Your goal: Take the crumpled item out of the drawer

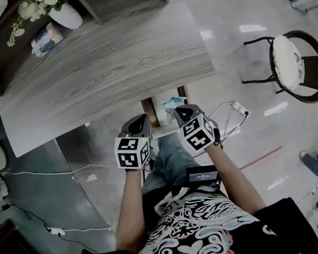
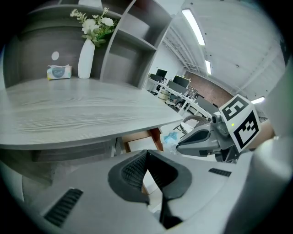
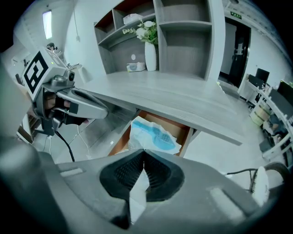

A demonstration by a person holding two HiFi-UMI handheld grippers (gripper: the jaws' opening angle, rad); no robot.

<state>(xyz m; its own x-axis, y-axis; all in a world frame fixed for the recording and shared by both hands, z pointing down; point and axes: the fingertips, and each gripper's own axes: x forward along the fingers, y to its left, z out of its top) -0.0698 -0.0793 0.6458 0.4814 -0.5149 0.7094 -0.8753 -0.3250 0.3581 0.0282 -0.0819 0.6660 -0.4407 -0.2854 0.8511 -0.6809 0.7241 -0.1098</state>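
The drawer [image 1: 151, 114] under the grey desk [image 1: 102, 72] stands open. Inside lies the crumpled item [image 3: 153, 134], a white and blue wad, also visible in the head view [image 1: 171, 102] and the left gripper view [image 2: 170, 137]. My right gripper [image 3: 143, 153] is at the drawer, shut with a white fold of the crumpled item pinched between its jaws. In the head view the right gripper [image 1: 179, 110] sits at the drawer's right side. My left gripper [image 1: 141, 119] hovers just left of the drawer, shut with nothing in it [image 2: 146, 154].
A white vase of flowers [image 1: 66, 15] and a tissue pack [image 1: 46, 38] stand at the desk's back. To the right is a round stool [image 1: 289, 61]. Cables [image 1: 52, 170] and a power strip [image 1: 240, 107] lie on the floor. The person's legs are below the drawer.
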